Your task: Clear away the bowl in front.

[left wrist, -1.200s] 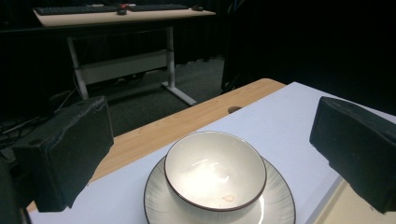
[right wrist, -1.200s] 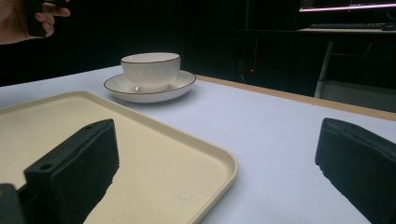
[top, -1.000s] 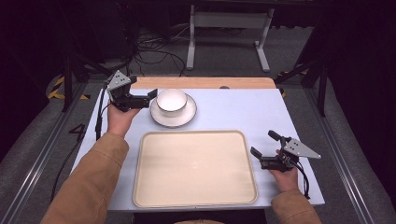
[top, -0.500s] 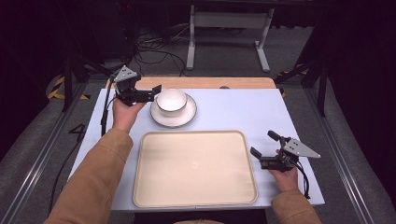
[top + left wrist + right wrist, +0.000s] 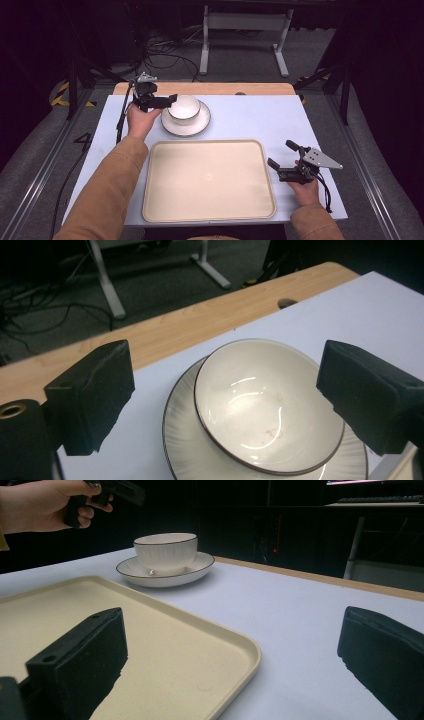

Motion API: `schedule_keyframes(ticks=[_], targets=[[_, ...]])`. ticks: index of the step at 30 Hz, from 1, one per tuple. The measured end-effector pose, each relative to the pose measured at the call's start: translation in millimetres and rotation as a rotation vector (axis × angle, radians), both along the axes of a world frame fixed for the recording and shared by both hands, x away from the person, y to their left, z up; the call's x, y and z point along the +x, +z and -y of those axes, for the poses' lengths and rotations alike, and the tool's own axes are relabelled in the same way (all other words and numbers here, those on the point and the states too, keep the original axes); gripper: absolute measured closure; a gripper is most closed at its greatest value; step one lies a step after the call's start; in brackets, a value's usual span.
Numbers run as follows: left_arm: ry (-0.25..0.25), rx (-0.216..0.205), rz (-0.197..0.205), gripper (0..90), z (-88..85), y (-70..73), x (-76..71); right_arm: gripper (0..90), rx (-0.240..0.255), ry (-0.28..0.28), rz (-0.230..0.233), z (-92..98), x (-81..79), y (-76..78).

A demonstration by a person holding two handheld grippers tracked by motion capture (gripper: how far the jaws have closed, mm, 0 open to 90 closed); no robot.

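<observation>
Likely fragile glazed bowl [image 5: 265, 410] sits between our left gripper [image 5: 225, 400] jaws, spread but just closing, not yet touching, so we pinch the rim gently.

The high view looks down from above the near side of the table [image 5: 240, 117], the left gripper view looks down close over the bowl [image 5: 265, 407], and the right gripper view sits low, seeing that same bowl [image 5: 166, 550] farther away, upper left.
</observation>
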State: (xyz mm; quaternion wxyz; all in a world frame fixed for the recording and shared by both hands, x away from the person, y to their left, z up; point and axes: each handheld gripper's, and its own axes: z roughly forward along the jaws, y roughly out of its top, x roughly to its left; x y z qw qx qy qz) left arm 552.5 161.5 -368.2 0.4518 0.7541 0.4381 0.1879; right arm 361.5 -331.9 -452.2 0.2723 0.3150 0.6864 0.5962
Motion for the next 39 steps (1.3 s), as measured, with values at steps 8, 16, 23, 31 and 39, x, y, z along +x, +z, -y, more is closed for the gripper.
schedule_keyframes(ticks=[8,16,23,31,39], targets=[[0.043,-0.019,-0.126,17.1,-2.0,-13.4,14.1,0.0,0.002,-0.007,-0.011,0.1,0.4,-0.1],[0.083,0.021,-0.227,27.2,7.0,-24.3,23.6,0.1,0.002,-0.01,-0.018,0.0,0.8,-0.3],[0.076,0.046,-0.272,33.2,11.7,-32.1,28.1,0.2,0.003,-0.008,-0.018,-0.3,0.9,-0.4],[0.077,0.036,-0.37,41.5,14.2,-40.1,32.8,0.4,0.0,-0.016,-0.018,-0.8,1.3,-0.6],[0.081,0.044,-0.425,50.0,17.6,-46.9,36.0,0.7,-0.006,-0.018,-0.022,-1.5,1.3,-0.7]])
